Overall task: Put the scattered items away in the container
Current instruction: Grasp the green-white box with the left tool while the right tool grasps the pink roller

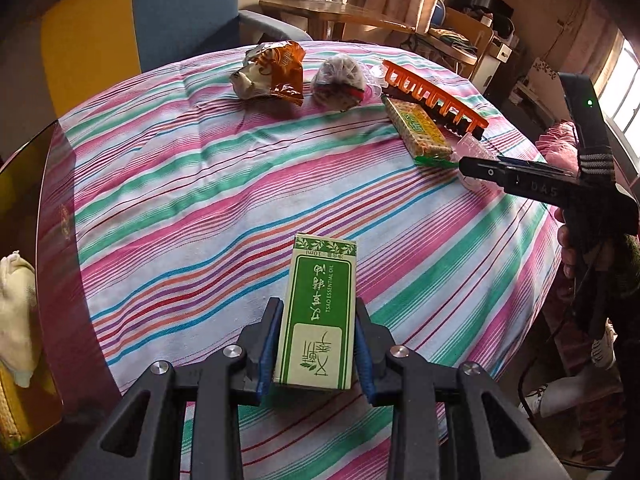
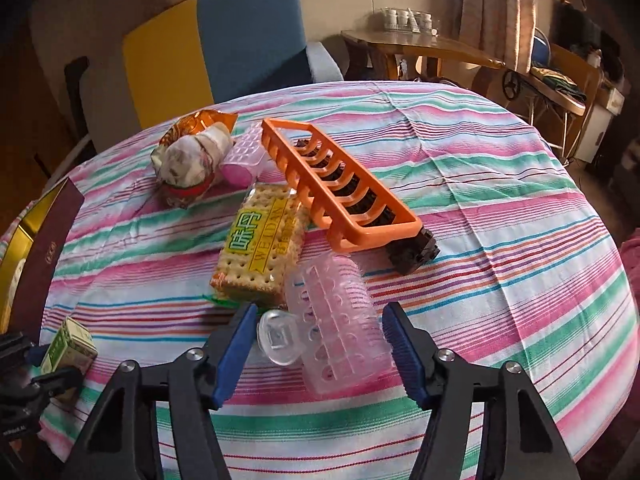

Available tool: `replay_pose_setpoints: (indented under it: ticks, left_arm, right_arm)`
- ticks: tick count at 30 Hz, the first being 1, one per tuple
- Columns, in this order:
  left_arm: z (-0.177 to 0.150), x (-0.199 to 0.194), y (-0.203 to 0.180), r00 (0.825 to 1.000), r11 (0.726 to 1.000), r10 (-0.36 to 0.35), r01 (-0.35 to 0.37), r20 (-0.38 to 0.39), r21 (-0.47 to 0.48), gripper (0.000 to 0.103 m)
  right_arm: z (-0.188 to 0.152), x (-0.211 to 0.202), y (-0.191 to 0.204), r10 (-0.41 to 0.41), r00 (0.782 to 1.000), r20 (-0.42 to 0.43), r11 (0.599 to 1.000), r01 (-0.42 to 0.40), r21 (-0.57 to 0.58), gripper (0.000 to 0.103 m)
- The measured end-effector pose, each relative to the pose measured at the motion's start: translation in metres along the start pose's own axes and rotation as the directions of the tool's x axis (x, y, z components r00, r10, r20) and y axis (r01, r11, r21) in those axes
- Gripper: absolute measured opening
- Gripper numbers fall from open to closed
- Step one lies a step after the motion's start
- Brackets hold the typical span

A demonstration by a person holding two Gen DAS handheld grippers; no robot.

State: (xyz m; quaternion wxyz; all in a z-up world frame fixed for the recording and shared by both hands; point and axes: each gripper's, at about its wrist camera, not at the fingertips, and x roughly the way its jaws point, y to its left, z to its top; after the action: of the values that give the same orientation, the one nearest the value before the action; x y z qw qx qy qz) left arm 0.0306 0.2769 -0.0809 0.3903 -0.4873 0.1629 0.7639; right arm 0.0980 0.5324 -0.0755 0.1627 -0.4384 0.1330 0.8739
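Note:
My left gripper [image 1: 318,344] is shut on a green and white essential oil box [image 1: 318,316], held above the striped tablecloth; the box also shows in the right wrist view [image 2: 70,344]. My right gripper [image 2: 318,346] is open around a clear pink plastic roller [image 2: 340,328] with a clear clip lying on the cloth. Beyond lie a cracker packet [image 2: 260,248], an orange comb-like rack [image 2: 340,188] over a dark brush, a wrapped bundle [image 2: 188,168], a pink roller [image 2: 242,160] and an orange snack bag [image 1: 276,68]. The right gripper also shows in the left wrist view [image 1: 464,166].
A dark red and gold box [image 1: 24,208] stands open at the table's left edge, with a cream cloth [image 1: 14,312] inside. A blue and yellow chair [image 2: 224,40] stands behind the round table. A wooden side table [image 2: 420,52] is further back.

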Motion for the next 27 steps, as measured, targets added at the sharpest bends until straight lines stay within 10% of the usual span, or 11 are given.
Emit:
replay_pose_setpoints:
  ticks: [14, 18, 27]
  left_arm:
    - [-0.029, -0.022, 0.027, 1.000, 0.999, -0.007, 0.008, 0.028, -0.046, 0.034]
    - [-0.034, -0.032, 0.035, 0.997, 0.996, -0.052, 0.055, 0.053, -0.065, 0.049]
    - [-0.030, -0.036, 0.034, 0.996, 0.999, -0.038, 0.039, 0.084, -0.015, 0.051]
  right_arm:
    - [-0.050, -0.030, 0.070, 0.131, 0.991, -0.006, 0.991, -0.131, -0.034, 0.062]
    - [-0.059, -0.038, 0.087, 0.168, 0.986, 0.002, 0.985, -0.167, -0.045, 0.070]
    - [-0.060, -0.045, 0.101, 0.115, 0.993, 0.037, 0.988, -0.110, -0.104, 0.079]
